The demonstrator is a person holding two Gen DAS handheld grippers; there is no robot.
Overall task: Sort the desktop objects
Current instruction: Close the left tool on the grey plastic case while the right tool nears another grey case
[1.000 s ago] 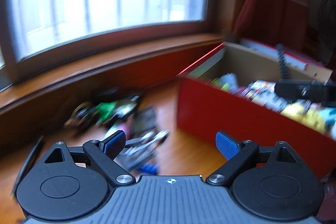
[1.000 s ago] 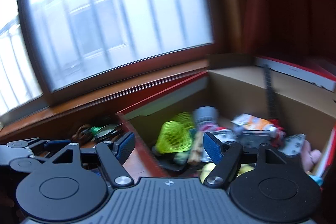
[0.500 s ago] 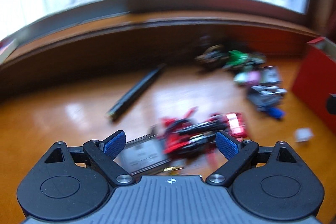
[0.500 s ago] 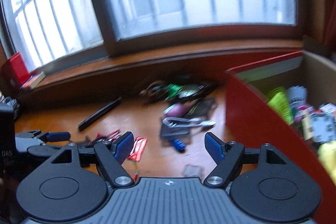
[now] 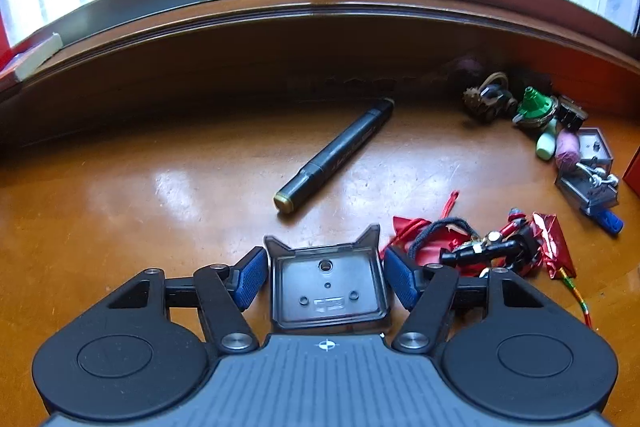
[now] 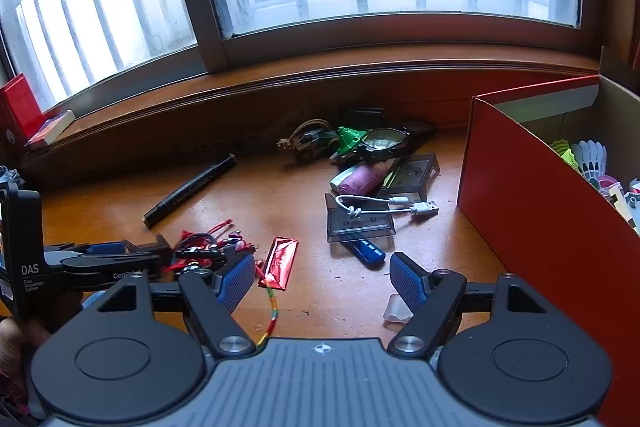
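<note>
The left gripper is bracketing a clear plastic tray on the table with its jaws not closing, eared end pointing toward the window, long axis along the jaws, so it is risking slipping; the right gripper is hanging open and empty.

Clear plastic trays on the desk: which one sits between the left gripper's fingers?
The cat-eared tray, framed by the left gripper with a small gap at each pad. The other two trays lie near the red box, one under a white USB cable.
</note>
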